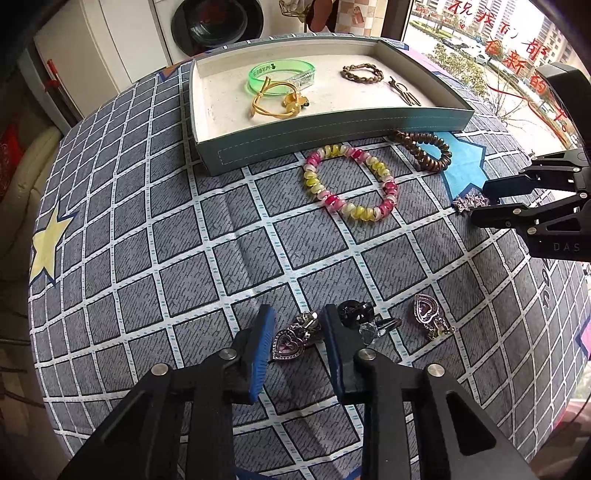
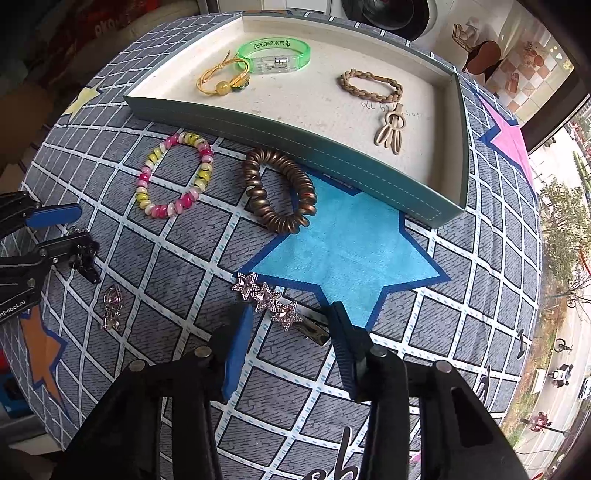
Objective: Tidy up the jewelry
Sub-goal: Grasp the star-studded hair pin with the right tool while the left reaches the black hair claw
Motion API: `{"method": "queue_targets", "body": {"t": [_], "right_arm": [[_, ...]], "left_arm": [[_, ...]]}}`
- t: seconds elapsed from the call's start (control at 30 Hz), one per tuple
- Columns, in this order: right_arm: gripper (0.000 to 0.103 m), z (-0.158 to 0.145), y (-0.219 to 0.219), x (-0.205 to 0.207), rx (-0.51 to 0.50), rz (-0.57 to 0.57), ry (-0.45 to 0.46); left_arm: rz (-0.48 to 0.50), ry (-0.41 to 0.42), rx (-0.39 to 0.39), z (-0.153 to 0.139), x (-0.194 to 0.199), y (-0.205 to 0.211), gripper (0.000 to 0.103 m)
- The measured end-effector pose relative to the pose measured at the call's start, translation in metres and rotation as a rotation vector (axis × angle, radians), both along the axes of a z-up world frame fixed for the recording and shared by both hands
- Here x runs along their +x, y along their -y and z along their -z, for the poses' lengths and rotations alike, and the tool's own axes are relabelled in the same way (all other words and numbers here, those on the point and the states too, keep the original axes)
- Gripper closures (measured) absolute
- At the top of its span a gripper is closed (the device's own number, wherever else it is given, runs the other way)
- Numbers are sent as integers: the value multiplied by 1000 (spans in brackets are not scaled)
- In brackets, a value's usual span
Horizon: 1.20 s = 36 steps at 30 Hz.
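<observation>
A teal tray [image 1: 325,136] [image 2: 295,136] holds a green bangle [image 1: 280,75], a yellow cord bracelet [image 1: 275,99], a braided tan hair tie [image 2: 371,86] and a beige clip [image 2: 389,133]. On the cloth lie a pink-and-yellow bead bracelet [image 1: 351,182] [image 2: 173,175], a bronze spiral hair tie [image 2: 279,190] [image 1: 424,149], a heart earring [image 1: 428,312] [image 2: 110,306] and a black clip [image 1: 356,312]. My left gripper [image 1: 299,319] is open around a heart earring [image 1: 290,341]. My right gripper [image 2: 291,314] [image 1: 476,205] is open around a star hair clip [image 2: 273,301].
The table has a grey grid cloth with a blue star patch [image 2: 351,251]. A washing machine [image 1: 218,22] stands behind the tray. A window with a street view is at the right [image 2: 565,258].
</observation>
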State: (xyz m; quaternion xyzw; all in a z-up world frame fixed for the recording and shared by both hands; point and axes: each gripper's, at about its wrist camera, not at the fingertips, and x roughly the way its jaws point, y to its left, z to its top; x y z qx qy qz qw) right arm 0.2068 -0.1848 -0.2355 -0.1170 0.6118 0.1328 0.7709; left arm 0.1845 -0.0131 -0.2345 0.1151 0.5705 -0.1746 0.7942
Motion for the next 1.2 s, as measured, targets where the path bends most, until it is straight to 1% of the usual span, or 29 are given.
{"method": "queue_targets", "body": {"t": [0.03,0.07,0.1,0.13,0.17,0.23,0.4,0.5,0.6,0.63,0.77,0.83,1.0,1.1,1.2], "right_arm": [[60,0,-2,0,-7,3,-3],[61,0,-3,-1,-9,9,-7],[73,0,-5,-1,-7,16,-11],[79,0,-7,-3,-1,25,-11],[91,-1,-8,-4,-4,39,-15],[92,-3,-6,-8,16,81,-25],[92,-7,20,-9,149,212,-69],[92,-12,30,-11,208,260,-79],[92,-16,43,-21,253,288,-82],[92,-18,48,-28,266,295,-81],[92,-26,58,-30,303,314,-79],[92,-29,55,-35,311,318,-74],[92,-25,49,-33,316,313,-83],[92,-21,44,-32,319,314,-91],[92,-19,42,-31,318,309,-96]], "left_arm": [[-5,2,3,0,0,1,65],[-14,0,-5,1,-3,2,75],[-29,-5,-16,1,-2,2,76],[-47,-14,-30,3,-2,0,76],[-67,-23,-48,3,-4,-4,76],[-106,-40,-79,3,-4,-10,76],[-179,-52,-136,-4,-10,-25,76],[-215,-54,-165,-9,-10,-32,76],[-237,-57,-190,-14,-11,-38,84],[-239,-55,-192,-16,-10,-38,84],[-236,-43,-187,-21,-11,-38,84],[-241,-41,-182,-22,-11,-37,84],[-237,-18,-112,-22,-18,-40,84],[-237,-4,-84,-20,-22,-42,84],[-250,-4,-112,-23,-25,-49,83]]}}
